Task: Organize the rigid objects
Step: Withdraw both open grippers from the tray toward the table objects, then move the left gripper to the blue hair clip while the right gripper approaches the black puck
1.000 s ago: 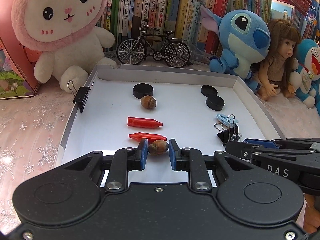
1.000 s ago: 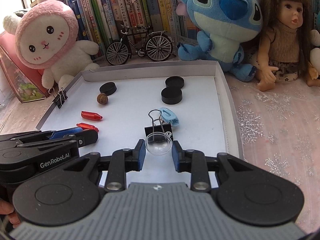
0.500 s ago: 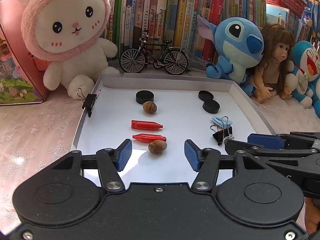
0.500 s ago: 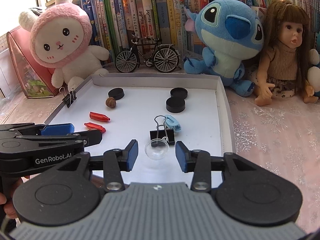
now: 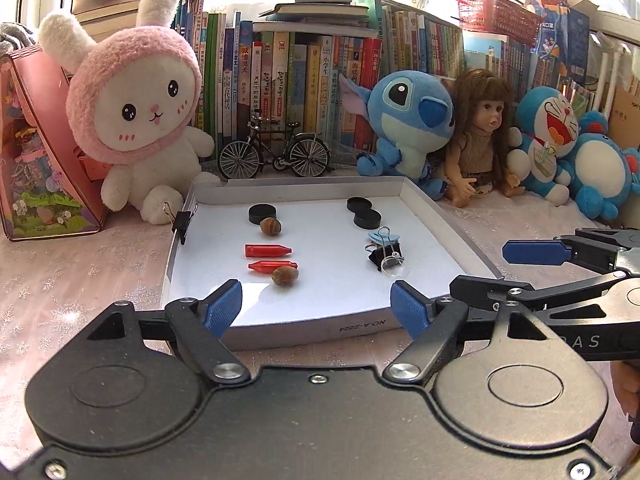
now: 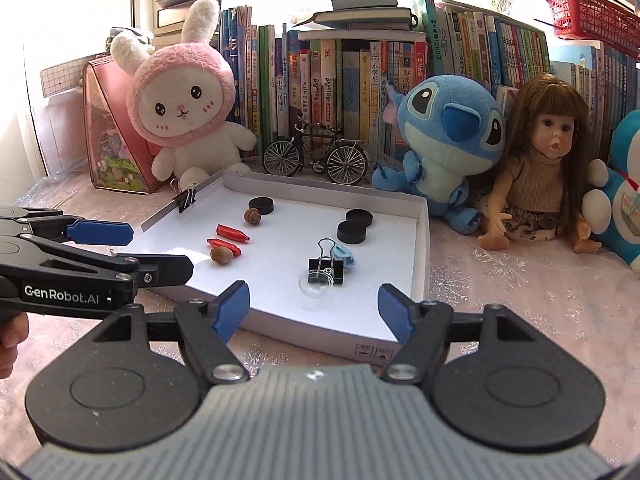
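In the left wrist view, your left gripper [image 5: 316, 306] stood wide open and held nothing, its blue pads low in the frame at either side of the near wall of the white tray [image 5: 424, 208]. The near acorn [image 5: 284, 275] lay just above and between the pads, touching the tip of the lower red capsule [image 5: 272, 267]. A second red capsule [image 5: 267, 251] lay above it, then a far acorn [image 5: 270, 226] touching a black disc [image 5: 262, 214]. Right of centre you had two more black discs [image 5: 363, 213], a pale blue clip [image 5: 383, 237], a black binder clip [image 5: 385, 256] and a clear dome [image 5: 395, 270] resting against it. The middle of the tray floor was bare between the two groups. Your right gripper [image 5: 516, 268] entered from the right edge, past the tray's right wall, partly cut off by the frame.

In the right wrist view, your right gripper [image 6: 313, 306] was also spread open and empty, pads astride the tray's near corner [image 6: 360, 344]. The clear dome [image 6: 316, 283] sat just above the gap, touching the binder clip [image 6: 326, 268]; its glassy rim was hard to trace against the white floor. Your left gripper [image 6: 132, 252] reached in from the left edge, one finger covering part of the tray's near left side, beside the near acorn [image 6: 221, 255]. Another binder clip [image 6: 185, 199] was clamped on the left wall.
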